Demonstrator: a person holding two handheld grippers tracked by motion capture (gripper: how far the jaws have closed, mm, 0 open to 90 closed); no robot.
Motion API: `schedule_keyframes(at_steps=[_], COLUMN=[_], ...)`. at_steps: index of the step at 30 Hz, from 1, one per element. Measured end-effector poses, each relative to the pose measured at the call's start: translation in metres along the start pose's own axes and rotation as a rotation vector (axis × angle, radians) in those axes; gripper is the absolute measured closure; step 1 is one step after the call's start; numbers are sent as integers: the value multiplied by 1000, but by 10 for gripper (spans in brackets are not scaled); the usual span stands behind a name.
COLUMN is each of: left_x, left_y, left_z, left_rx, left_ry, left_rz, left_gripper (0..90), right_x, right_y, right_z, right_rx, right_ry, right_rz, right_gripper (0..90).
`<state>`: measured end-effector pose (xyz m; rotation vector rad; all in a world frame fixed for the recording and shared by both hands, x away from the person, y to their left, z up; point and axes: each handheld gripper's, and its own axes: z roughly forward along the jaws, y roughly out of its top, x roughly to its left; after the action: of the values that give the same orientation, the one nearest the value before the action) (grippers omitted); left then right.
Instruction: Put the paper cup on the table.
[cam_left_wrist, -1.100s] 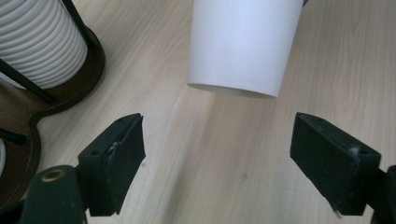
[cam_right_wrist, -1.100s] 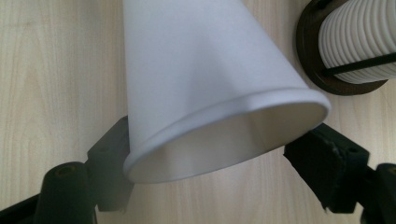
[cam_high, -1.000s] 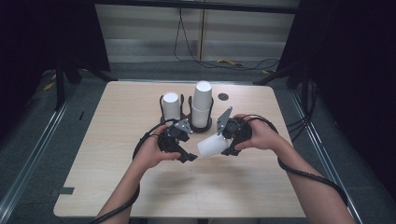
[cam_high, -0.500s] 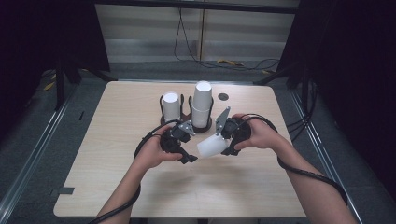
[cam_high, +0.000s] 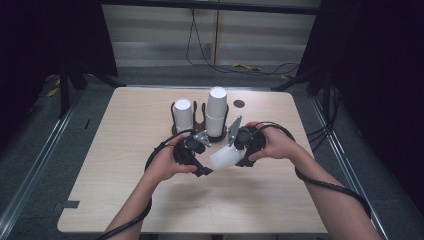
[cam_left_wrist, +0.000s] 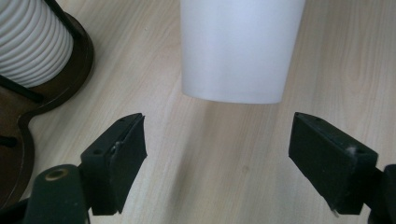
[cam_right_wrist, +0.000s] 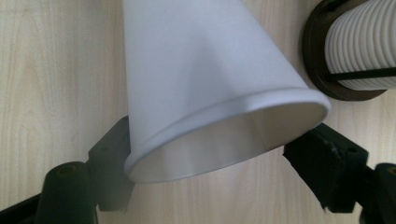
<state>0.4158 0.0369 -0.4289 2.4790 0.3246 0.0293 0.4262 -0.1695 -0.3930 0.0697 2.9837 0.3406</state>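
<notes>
Little is changed since a second ago: the paper cup (cam_high: 223, 157) is kept clamped in the right gripper (cam_high: 239, 150), while the left gripper (cam_high: 200, 167) is held apart before its base, so a handover is judged pending.

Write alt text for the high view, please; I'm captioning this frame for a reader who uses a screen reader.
A white paper cup lies on its side in the right gripper, its base toward the open left gripper, above a light wooden table. Behind the hands, a dark holder carries two stacks of white cups.
</notes>
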Motion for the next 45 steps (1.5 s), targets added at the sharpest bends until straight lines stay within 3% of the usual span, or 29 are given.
schedule_keyframes(at_steps=[13, 25, 45], left_x=[-3, -4, -4], left_y=[5, 11, 13], left_z=[7, 13, 17], left_rx=[9, 21, 37], left_ry=[-20, -23, -44], left_rz=[14, 33, 15], left_gripper=[214, 296, 353], right_x=[1, 2, 3], right_y=[1, 3, 8], right_z=[1, 1, 0], right_rx=[-6, -12, -32], right_ry=[-2, 3, 0], right_rz=[-3, -13, -27], right_gripper=[217, 217, 214])
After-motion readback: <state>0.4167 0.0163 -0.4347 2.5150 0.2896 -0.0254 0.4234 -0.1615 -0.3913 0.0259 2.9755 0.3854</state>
